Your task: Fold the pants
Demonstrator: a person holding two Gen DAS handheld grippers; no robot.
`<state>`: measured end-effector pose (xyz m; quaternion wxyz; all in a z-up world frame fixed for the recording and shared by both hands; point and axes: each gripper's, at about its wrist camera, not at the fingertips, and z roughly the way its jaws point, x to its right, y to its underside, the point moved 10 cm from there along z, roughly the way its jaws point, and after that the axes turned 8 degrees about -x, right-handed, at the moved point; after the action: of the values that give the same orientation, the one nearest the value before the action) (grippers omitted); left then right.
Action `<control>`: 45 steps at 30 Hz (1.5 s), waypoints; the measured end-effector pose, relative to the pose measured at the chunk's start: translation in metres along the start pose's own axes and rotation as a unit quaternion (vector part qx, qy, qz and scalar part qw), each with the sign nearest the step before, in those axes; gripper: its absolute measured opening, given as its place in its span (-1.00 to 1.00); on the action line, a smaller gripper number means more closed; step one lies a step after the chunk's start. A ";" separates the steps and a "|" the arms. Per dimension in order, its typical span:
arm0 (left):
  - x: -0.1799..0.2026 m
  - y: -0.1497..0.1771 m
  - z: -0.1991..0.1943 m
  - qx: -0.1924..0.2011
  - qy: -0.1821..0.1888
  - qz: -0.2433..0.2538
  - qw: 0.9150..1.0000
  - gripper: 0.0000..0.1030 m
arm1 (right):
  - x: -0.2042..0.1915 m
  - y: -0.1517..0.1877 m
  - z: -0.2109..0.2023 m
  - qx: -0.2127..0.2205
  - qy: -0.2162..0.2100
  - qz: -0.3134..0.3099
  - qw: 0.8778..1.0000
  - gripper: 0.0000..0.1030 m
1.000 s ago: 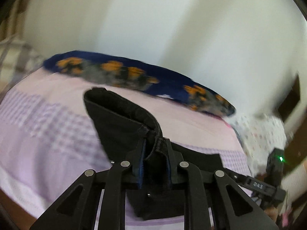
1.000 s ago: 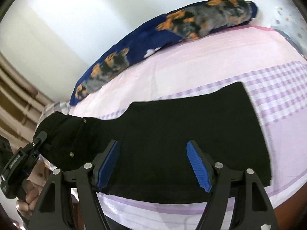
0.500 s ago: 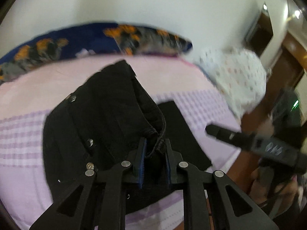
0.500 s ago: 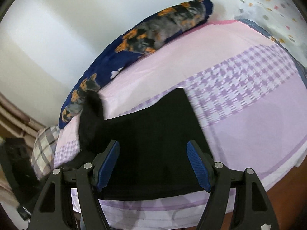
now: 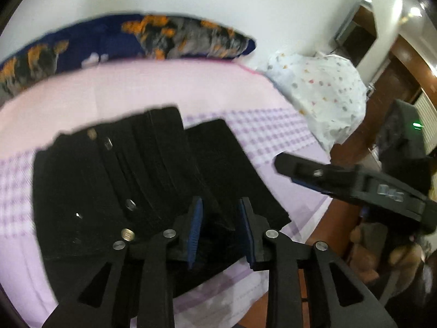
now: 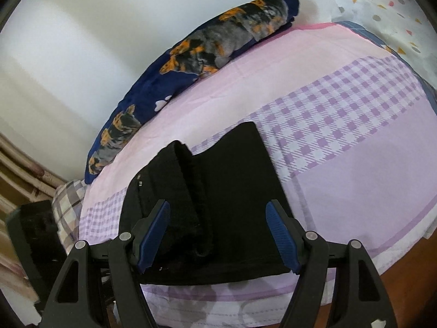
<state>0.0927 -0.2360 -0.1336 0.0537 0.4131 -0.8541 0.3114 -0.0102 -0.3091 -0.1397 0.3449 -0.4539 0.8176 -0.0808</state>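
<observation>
The black pants (image 5: 114, 191) lie folded over themselves on the bed (image 5: 191, 90), lower centre of both frames, the waistband half with its metal buttons lying on top of the leg half, which sticks out to the right; the left hand-held gripper (image 5: 220, 229) sits low at the bottom centre of its frame, jaws narrow and opening, the waistband edge between the blue pads but no longer pinched; the right hand-held gripper (image 6: 218, 235) stands wide over the near edge of the pants, nothing held; a blue patterned pillow (image 6: 196, 54) lies along the wall at the upper left.
</observation>
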 end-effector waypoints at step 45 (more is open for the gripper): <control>-0.123 0.058 -0.024 -0.004 -0.109 -0.084 0.990 -0.08 | -0.016 0.036 0.074 -0.142 -0.075 0.050 0.986 -0.46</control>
<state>0.1267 -0.1122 -0.1854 -0.0115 0.5148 -0.8183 0.2554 0.0179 -0.2628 -0.2030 0.3405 -0.4621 0.8141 0.0878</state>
